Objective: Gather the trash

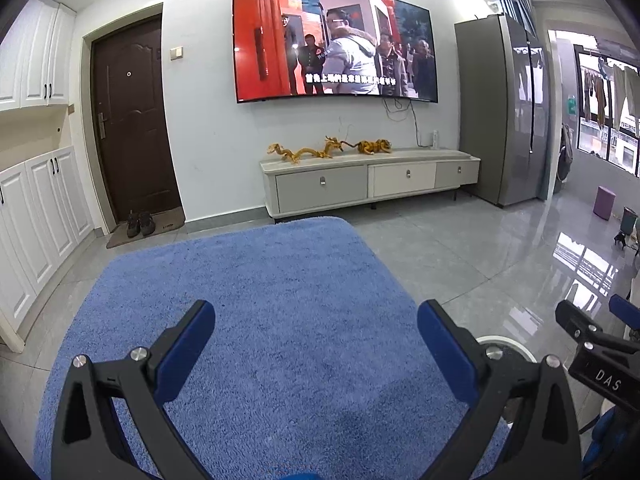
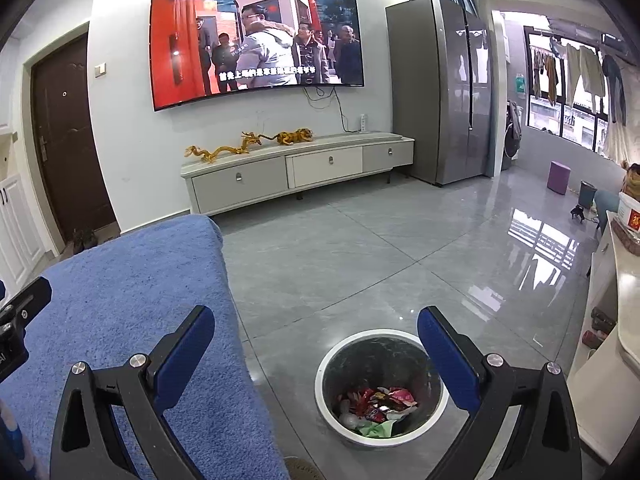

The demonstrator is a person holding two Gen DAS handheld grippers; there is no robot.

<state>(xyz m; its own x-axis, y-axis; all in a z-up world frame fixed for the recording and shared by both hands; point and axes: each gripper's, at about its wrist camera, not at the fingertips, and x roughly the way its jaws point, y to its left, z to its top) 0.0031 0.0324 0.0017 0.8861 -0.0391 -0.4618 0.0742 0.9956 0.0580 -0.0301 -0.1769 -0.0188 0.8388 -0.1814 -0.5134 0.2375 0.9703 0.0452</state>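
A round trash bin (image 2: 328,364) with a white rim stands on the grey floor, right of a blue fluffy cover (image 2: 132,320). Inside it lie crumpled wrappers (image 2: 384,400), red, white and green. My right gripper (image 2: 316,356) hangs above the bin's near left side, open, with nothing between its blue pads. My left gripper (image 1: 316,356) is open over the blue cover (image 1: 260,300), also holding nothing. The right gripper (image 1: 592,332) shows at the right edge of the left wrist view, and a sliver of the bin's rim (image 1: 516,346) peeks out behind my left gripper's right finger.
A TV cabinet (image 2: 296,168) with golden figurines stands under a wall-mounted screen (image 2: 256,44). A tall grey fridge (image 2: 440,88) is to its right, a dark door (image 1: 132,120) to the left. A purple stool (image 2: 560,176) and a white counter (image 2: 624,280) sit at the right.
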